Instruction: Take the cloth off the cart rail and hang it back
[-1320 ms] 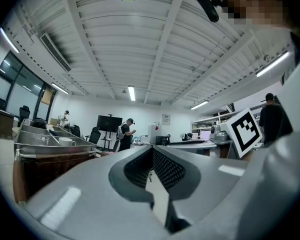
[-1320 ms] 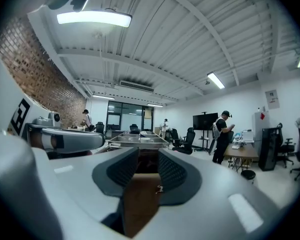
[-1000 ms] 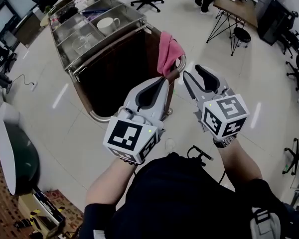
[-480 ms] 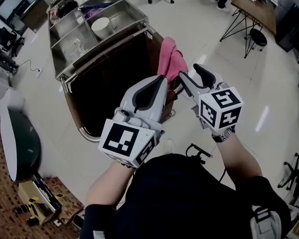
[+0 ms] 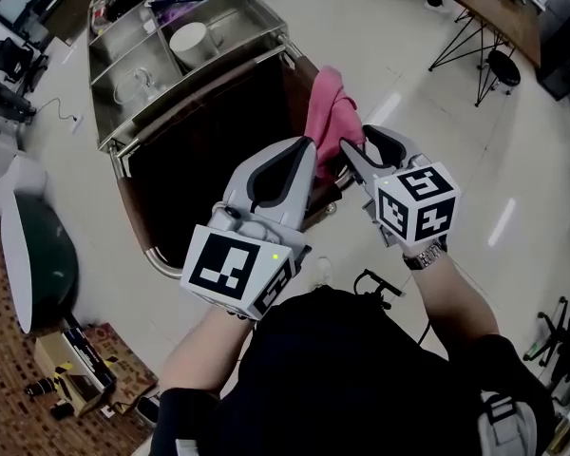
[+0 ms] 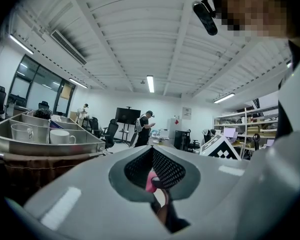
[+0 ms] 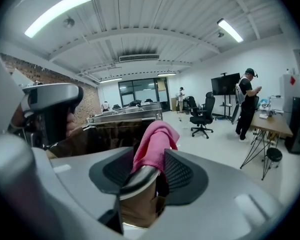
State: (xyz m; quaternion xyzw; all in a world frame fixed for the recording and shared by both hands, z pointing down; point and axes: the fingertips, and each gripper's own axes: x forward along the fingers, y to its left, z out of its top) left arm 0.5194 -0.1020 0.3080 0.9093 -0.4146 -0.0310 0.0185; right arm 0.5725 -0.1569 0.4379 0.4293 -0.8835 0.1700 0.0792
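Two grippers: left gripper (image 5: pixel 307 146) and right gripper (image 5: pixel 358 141) are hovering side by side at the near end of the cart (image 5: pixel 209 136).
Left jaws: lying together, gripping nothing.
Right jaws: standing apart, having just been closing; cart rail (image 7: pixel 135 180) and cloth (image 5: pixel 325 112) showing between, pads not pressing.
Cloth: hanging draped over the cart rail, pink.
Cart top: carrying a white mug (image 5: pixel 188 42).

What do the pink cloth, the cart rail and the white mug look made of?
Pink cloth: soft matte fabric, perhaps microfibre or cotton; it drapes in folds.
Cart rail: polished metal tube, likely steel; it shows bright reflections.
White mug: smooth, probably ceramic, though plastic cannot be ruled out.
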